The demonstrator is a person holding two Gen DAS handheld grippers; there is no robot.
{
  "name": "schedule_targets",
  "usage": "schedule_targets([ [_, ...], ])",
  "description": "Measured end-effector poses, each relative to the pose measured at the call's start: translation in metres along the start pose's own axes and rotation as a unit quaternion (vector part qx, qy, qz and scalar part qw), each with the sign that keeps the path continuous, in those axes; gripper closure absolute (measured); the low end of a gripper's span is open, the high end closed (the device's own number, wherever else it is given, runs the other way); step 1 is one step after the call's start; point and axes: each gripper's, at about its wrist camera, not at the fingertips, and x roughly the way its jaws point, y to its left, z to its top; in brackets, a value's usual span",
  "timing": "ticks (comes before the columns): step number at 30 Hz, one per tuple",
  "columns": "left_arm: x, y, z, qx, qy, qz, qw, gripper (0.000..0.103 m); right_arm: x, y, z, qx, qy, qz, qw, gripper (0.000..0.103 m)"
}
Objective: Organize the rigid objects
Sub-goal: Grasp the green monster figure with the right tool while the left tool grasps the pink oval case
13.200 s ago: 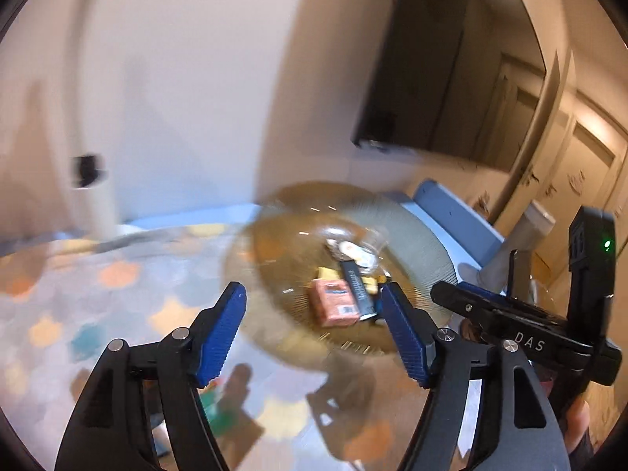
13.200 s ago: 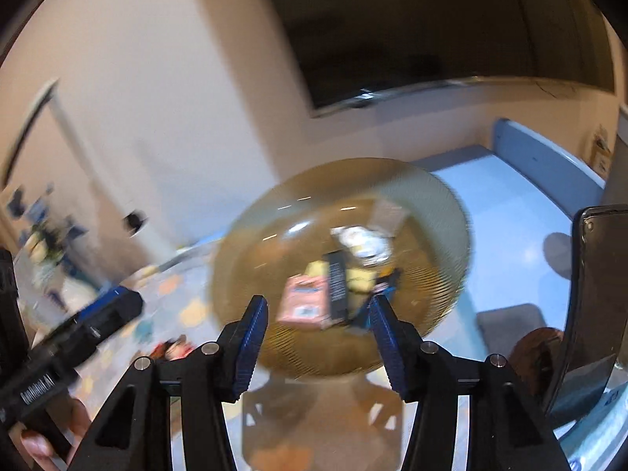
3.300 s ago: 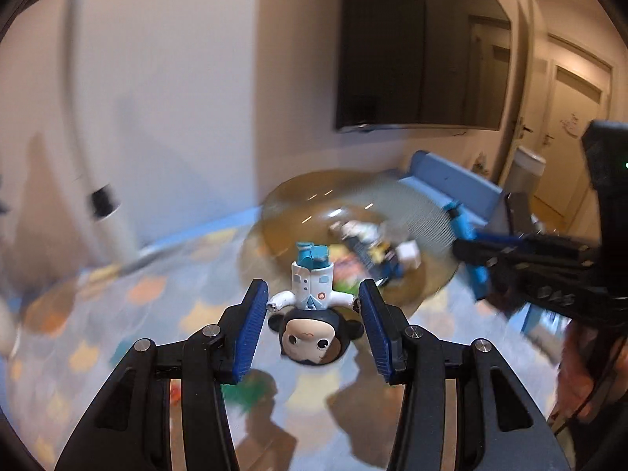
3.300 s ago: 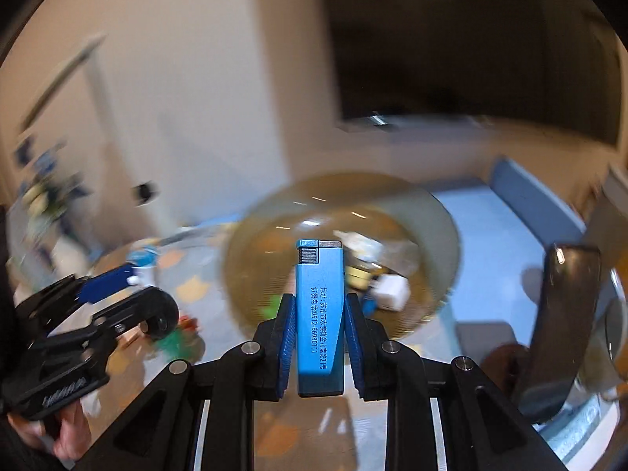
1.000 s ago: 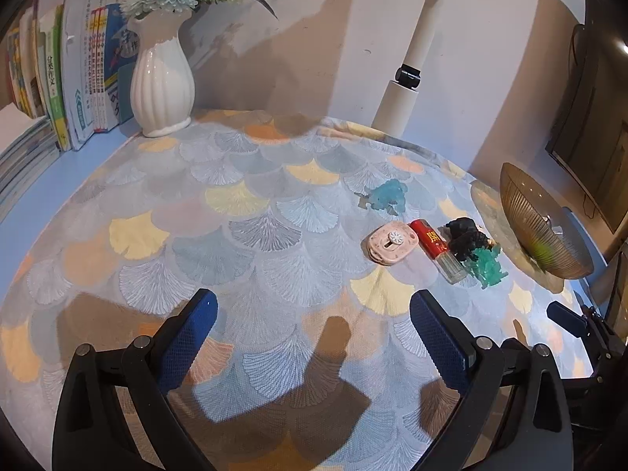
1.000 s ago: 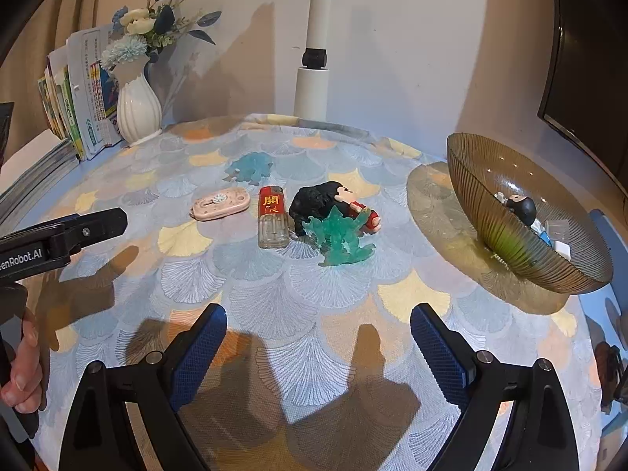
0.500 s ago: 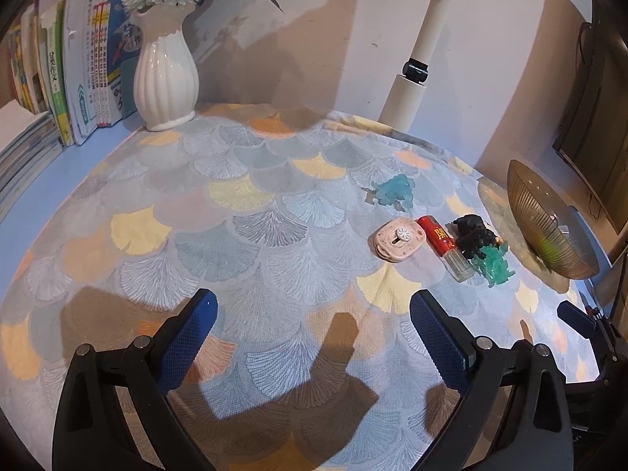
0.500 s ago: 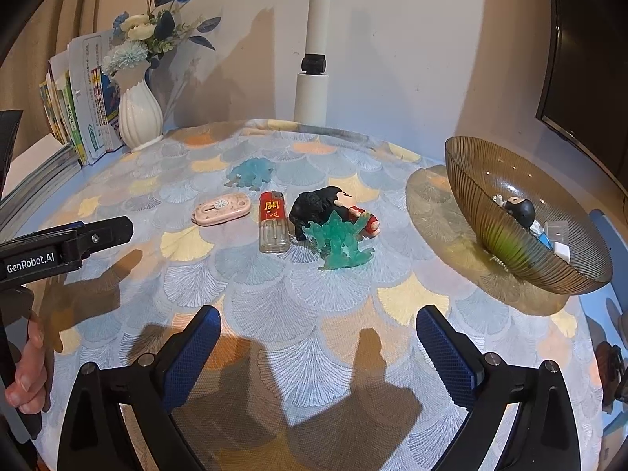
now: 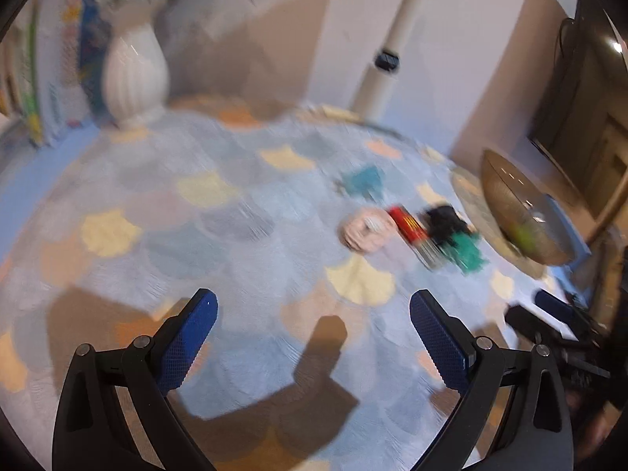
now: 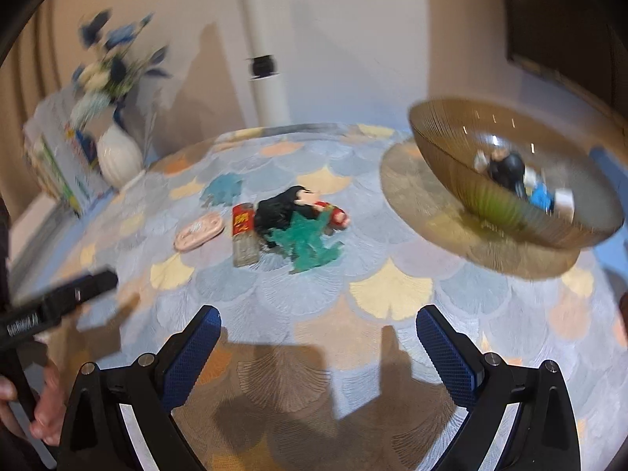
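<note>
Both grippers are open and empty above the patterned tablecloth. Ahead of my right gripper (image 10: pixel 318 337) lie a pink oval case (image 10: pixel 198 231), a red lighter (image 10: pixel 244 233), a black-haired figurine (image 10: pixel 290 208), a green figure (image 10: pixel 308 241) and a teal figure (image 10: pixel 223 190). The amber bowl (image 10: pixel 451 149) at the right holds a dark-headed figurine (image 10: pixel 508 168) and a blue lighter (image 10: pixel 541 196). My left gripper (image 9: pixel 312 333) sees the same cluster, blurred: pink case (image 9: pixel 367 231), lighter (image 9: pixel 408 223), and the bowl (image 9: pixel 506 184) at the far right.
A white vase (image 10: pixel 117 159) with flowers and upright books (image 10: pixel 59 161) stand at the table's back left. A white pole (image 10: pixel 269 78) stands behind the table. A dark TV (image 10: pixel 565 15) hangs on the wall at right. The left gripper's body (image 10: pixel 59 302) shows at the left edge.
Both views have swung and blurred. The item cluster and the bowl now appear closer in the right wrist view. Both grippers stay open and empty.
</note>
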Motion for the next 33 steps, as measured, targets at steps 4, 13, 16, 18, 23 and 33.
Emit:
schedule_targets([
  [4, -0.006, -0.007, 0.020, 0.019, 0.009, -0.008, 0.9998, 0.005, 0.002, -0.012, 0.021, 0.025, 0.036, 0.026, 0.999, 0.003],
  [13, 0.068, -0.047, 0.047, 0.170, 0.064, 0.022, 0.9832, 0.027, 0.050, 0.001, 0.048, -0.044, 0.062, 0.027, 0.997, 0.029],
  [16, 0.081, -0.051, 0.050, 0.188, 0.067, 0.034, 0.9794, 0.027, 0.064, 0.001, 0.045, -0.050, 0.062, 0.021, 0.997, 0.029],
  [18, 0.081, -0.054, 0.055, 0.191, 0.056, 0.032, 0.9795, 0.027, 0.070, 0.000, 0.046, -0.050, 0.064, 0.011, 0.997, 0.029],
  [23, 0.098, -0.062, 0.062, 0.207, 0.074, 0.033, 0.9749, 0.027, 0.077, 0.005, 0.049, -0.067, 0.063, 0.005, 0.996, 0.030],
  [33, 0.079, -0.075, 0.045, 0.221, 0.051, 0.030, 0.9735, 0.069, 0.050, 0.004, 0.036, -0.063, 0.043, 0.040, 0.996, 0.063],
])
